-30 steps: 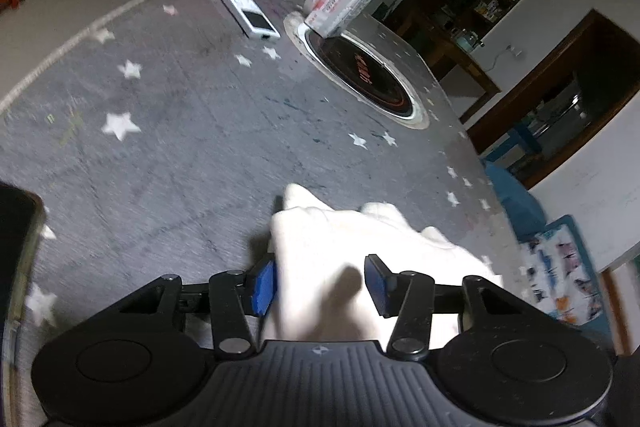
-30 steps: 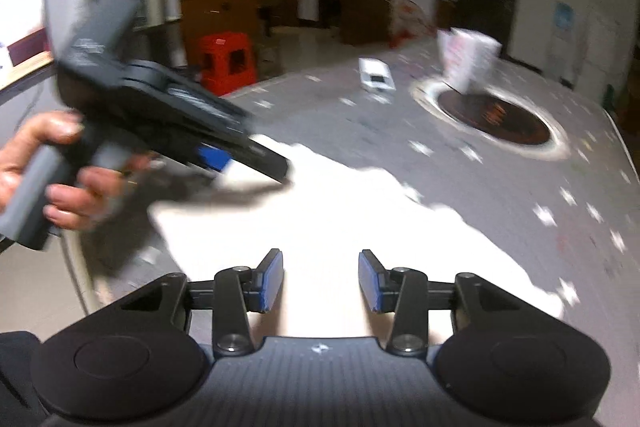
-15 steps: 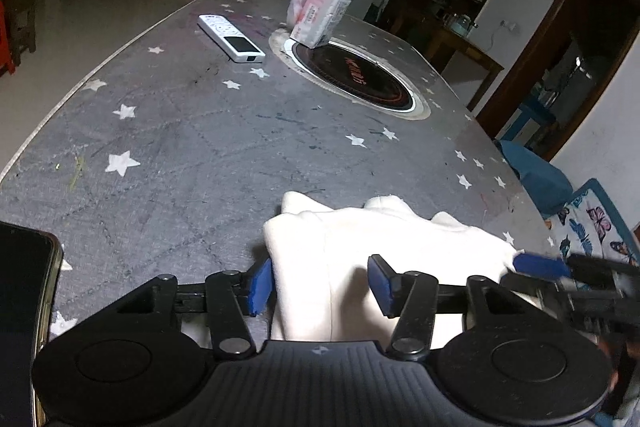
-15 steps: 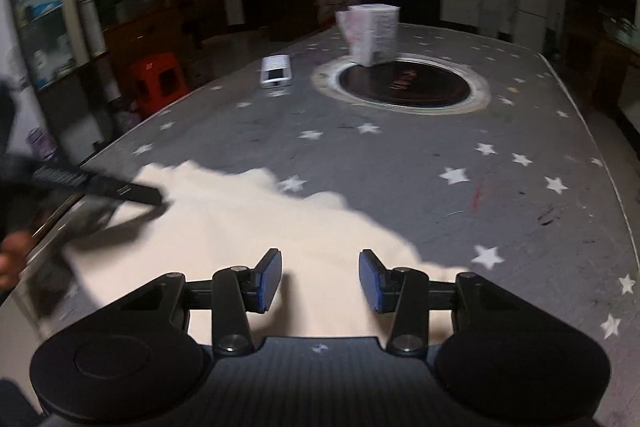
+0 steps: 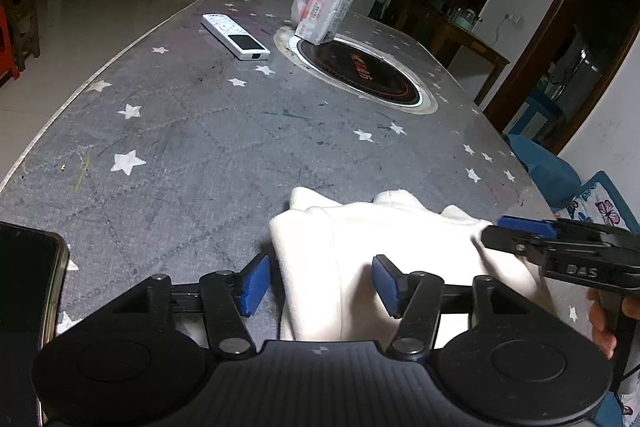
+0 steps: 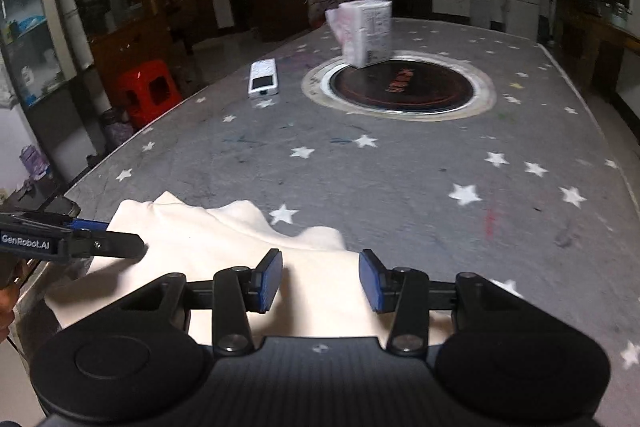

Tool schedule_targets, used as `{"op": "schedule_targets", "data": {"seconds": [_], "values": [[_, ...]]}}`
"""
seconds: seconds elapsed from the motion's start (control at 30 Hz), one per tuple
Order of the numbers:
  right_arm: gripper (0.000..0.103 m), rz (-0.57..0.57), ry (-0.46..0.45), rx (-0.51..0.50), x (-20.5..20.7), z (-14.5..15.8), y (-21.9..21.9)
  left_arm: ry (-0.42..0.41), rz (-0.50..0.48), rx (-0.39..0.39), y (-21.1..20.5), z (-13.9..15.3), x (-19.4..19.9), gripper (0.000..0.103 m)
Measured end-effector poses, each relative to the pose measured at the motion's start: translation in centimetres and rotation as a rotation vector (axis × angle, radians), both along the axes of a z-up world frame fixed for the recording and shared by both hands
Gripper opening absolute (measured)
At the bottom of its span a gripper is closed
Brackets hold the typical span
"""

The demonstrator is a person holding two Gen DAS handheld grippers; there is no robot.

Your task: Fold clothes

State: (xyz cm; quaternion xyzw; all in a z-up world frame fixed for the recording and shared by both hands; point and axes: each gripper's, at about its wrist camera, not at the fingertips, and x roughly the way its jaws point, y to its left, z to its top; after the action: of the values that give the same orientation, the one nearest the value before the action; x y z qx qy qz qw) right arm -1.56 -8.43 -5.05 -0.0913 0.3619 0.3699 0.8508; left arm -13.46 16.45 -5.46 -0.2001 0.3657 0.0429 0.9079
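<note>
The left tool (image 5: 318, 283) has its two blue-padded fingers spread apart and holds nothing; the left edge of the cream-white soft cloth garment (image 5: 384, 247) lies between and under them. The right tool (image 6: 320, 279) is also spread wide with nothing between its pads, and it hangs over the near right part of the same garment (image 6: 208, 243). In the left wrist view the right tool (image 5: 494, 233) comes in from the right side, with its tip at the right edge of the cloth (I cannot tell if it touches).

The garment lies bunched at the near edge of the grey desk with white stars (image 5: 192, 131). A dark phone with a golden rim (image 5: 28, 291) lies near the left tool, at the near left edge of the desk.

Further away, well apart from the cloth, a round black cooking plate (image 6: 402, 87) is set into the desk. A white wrapped packet (image 6: 366, 31) stands on its far rim, and a white remote control (image 6: 263, 77) lies to the left of it.
</note>
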Motion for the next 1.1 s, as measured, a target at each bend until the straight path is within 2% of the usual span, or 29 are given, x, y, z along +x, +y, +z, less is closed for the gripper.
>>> {"op": "schedule_targets", "data": {"seconds": [0.17, 0.37, 0.67, 0.93, 1.1], "values": [[0.042, -0.007, -0.006, -0.057, 0.2, -1.0, 0.9, -0.001, 0.001, 0.008, 0.3, 0.3, -0.3, 0.063], [0.042, 0.085, -0.069, -0.089, -2.5, 0.5, 0.1, -0.037, -0.033, 0.046, -0.6, 1.5, -1.0, 0.064], [0.042, 0.234, -0.169, -0.152, -8.3, 1.0, -0.3, -0.081, -0.125, 0.186, -4.4, 2.3, -2.9, 0.064], [0.042, 0.272, -0.214, -0.179, -11.1, 0.2, -1.2, -0.103, -0.186, 0.273, -6.6, 1.5, -4.7, 0.064], [0.043, 0.289, -0.211, -0.186, -12.1, -0.4, -1.8, -0.075, -0.204, 0.33, -7.1, 0.3, -4.9, 0.064]]}}
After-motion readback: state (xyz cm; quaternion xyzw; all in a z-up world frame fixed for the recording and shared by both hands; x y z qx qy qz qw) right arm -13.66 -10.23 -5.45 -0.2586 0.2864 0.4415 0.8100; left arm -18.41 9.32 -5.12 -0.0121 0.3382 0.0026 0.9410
